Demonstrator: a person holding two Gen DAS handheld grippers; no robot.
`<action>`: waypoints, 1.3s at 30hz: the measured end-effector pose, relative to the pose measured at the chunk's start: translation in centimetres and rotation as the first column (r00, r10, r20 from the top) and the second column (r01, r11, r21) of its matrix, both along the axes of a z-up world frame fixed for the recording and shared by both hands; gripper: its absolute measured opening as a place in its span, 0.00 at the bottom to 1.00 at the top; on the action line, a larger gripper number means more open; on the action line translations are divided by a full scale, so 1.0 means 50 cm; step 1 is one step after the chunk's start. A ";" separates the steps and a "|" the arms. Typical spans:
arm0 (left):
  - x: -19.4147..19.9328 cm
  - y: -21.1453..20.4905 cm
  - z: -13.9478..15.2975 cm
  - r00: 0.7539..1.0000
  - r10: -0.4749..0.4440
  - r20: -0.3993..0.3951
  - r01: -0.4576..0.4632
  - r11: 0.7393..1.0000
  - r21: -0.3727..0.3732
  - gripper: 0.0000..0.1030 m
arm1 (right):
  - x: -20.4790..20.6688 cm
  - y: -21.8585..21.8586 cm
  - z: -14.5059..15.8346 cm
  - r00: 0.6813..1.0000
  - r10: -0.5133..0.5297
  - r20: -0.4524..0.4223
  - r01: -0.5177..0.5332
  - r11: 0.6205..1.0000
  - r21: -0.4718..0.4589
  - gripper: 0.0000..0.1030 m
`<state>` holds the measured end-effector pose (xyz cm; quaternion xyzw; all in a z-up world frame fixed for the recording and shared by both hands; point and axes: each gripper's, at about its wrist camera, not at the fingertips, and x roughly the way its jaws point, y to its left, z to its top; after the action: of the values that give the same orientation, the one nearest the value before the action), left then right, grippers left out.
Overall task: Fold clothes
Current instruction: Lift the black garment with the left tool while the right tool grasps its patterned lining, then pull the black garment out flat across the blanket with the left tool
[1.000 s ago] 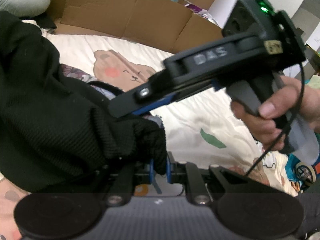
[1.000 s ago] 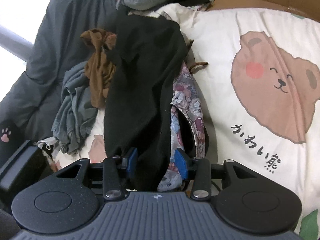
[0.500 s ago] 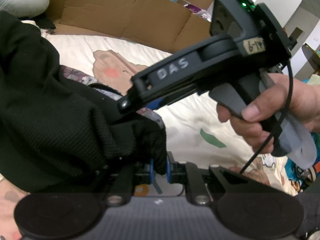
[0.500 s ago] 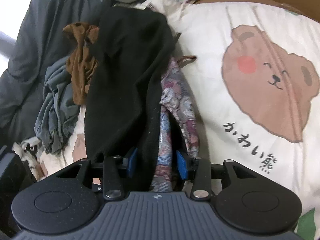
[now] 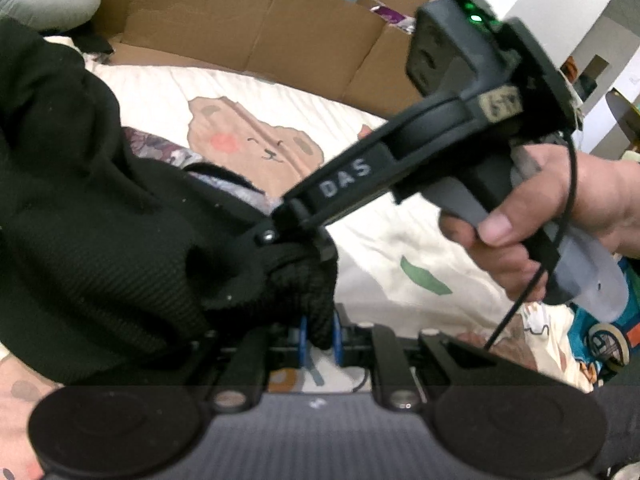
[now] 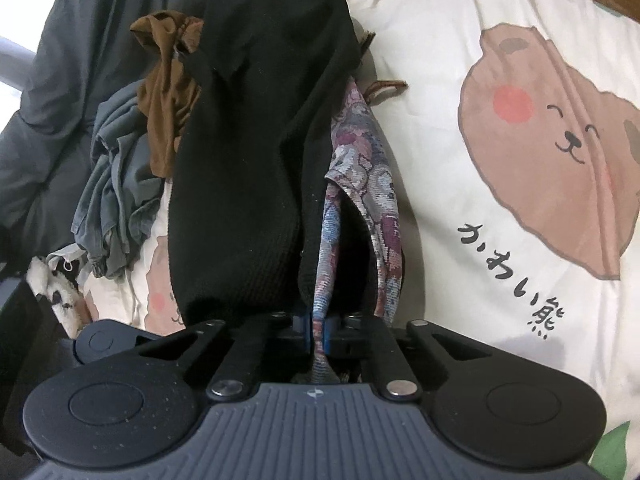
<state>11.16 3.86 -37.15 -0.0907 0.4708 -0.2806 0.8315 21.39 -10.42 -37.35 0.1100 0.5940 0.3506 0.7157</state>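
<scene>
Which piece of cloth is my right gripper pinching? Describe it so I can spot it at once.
Start at the cream bedspread with the brown bear print. Just left of the bear lies a clothes pile topped by a long black knit. The right gripper is shut on the patterned cloth beside it, the only floral print there, in purple, blue and grey.

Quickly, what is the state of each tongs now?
Left tongs: shut on black knitted garment.
Right tongs: shut on purple patterned woven cloth.
</scene>
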 end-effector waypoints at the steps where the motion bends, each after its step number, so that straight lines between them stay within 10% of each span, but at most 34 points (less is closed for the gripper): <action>1: 0.003 0.002 0.002 1.000 0.004 -0.005 -0.004 1.000 0.001 0.15 | 0.001 -0.007 0.004 1.000 -0.005 0.004 0.005 1.000 0.004 0.02; 24: -0.015 0.096 0.060 0.978 0.192 -0.083 -0.177 0.971 0.161 0.34 | -0.039 -0.286 0.073 0.952 -0.299 0.062 0.301 0.954 -0.019 0.02; 39: -0.009 0.058 0.087 0.982 0.173 -0.071 -0.156 0.967 0.203 0.44 | -0.169 -0.543 0.085 0.806 -0.591 0.021 0.592 0.806 -0.007 0.00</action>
<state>10.72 6.75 -32.78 -0.0592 0.5233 -0.1585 0.8352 12.92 -37.56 -33.09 0.2814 0.5261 0.1075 0.7953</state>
